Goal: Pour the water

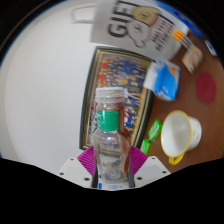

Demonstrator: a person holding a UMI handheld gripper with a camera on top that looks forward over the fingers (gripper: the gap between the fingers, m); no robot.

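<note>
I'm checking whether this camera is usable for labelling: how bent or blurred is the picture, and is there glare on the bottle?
Gripper view: strong fisheye bending; the box lettering curves. The bottle in the claw shows bright highlights and soft edges; the cup beside it reads clearly.

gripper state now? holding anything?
Gripper: shut on the bottle, pink pads pressing both its sides; a white cup stands off to one side.
</note>
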